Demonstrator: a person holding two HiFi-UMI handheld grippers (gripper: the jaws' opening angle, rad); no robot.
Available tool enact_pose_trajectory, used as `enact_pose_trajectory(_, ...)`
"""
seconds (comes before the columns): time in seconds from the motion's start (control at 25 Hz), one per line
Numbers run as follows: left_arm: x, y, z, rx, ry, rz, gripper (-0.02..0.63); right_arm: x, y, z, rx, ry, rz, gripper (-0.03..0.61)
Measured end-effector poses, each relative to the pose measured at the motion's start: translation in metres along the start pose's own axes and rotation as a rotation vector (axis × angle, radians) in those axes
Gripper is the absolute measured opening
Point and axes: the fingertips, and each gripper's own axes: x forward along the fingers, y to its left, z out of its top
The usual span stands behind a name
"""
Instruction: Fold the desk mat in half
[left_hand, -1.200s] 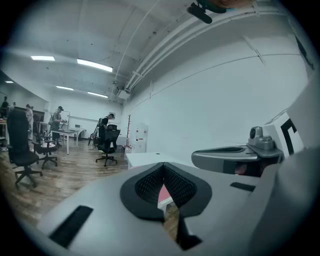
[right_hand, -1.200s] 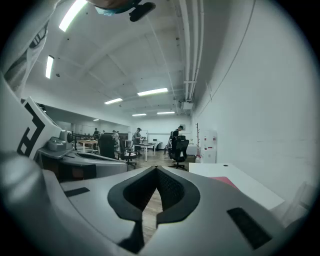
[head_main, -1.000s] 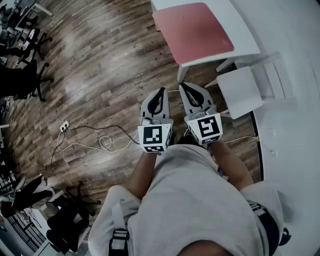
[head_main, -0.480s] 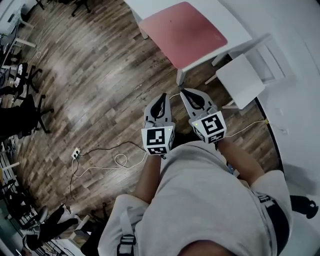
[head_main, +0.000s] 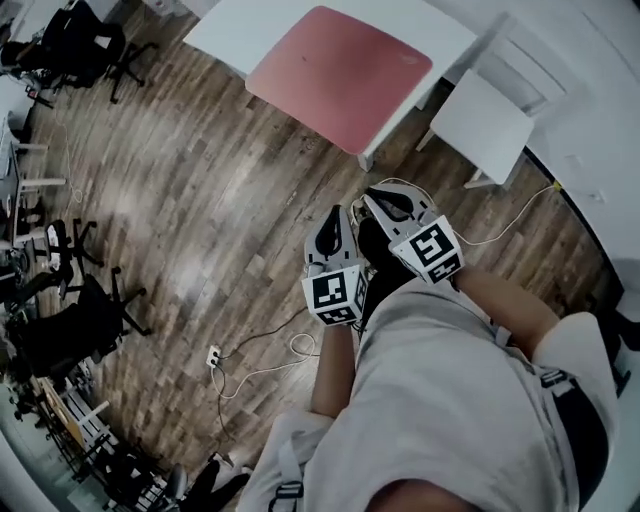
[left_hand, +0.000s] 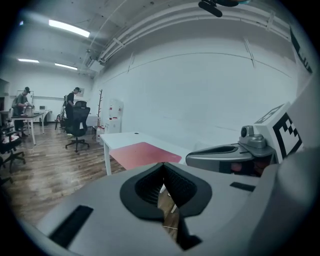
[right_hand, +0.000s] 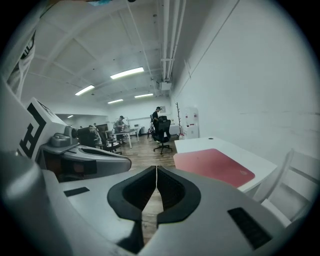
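A red desk mat (head_main: 340, 76) lies flat and unfolded on a white table (head_main: 235, 33) ahead of me; the mat (left_hand: 142, 155) also shows in the left gripper view and the mat (right_hand: 215, 167) in the right gripper view. Both grippers hang over the wooden floor, well short of the table. My left gripper (head_main: 336, 215) is shut with nothing in it, tips touching (left_hand: 163, 165). My right gripper (head_main: 377, 196) is shut and empty too, its jaws meeting in a thin line (right_hand: 156, 169). They are held side by side, close to my body.
A white chair (head_main: 488, 112) stands at the table's right end. A cable and power strip (head_main: 213, 356) lie on the floor at my left. Office chairs (head_main: 85, 320) stand at the far left. People work at a distant desk (left_hand: 22, 114).
The view has swung, so the table and mat now sit more to the left and the whole mat shows. Both grippers kept their side-by-side pose and stayed shut.
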Motion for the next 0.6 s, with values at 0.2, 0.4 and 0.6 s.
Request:
enact_pose_trajectory(0.2,0.047,0.019,0.01,0.053,0.063,-0.06,0.012,0.037,-0.022,0.001,0.025,0.023,0.018,0.041)
enact_pose_trajectory(0.4,0.109,0.043,0.02,0.118,0.142,-0.135,0.012,0.086,-0.048,-0.006,0.12,0.053,0.005,0.041)
enact_pose_trajectory(0.6,0.16,0.05,0.017,0.216,0.229,-0.223,0.012,0.114,-0.077,-0.025,0.253,0.096,0.002,0.041)
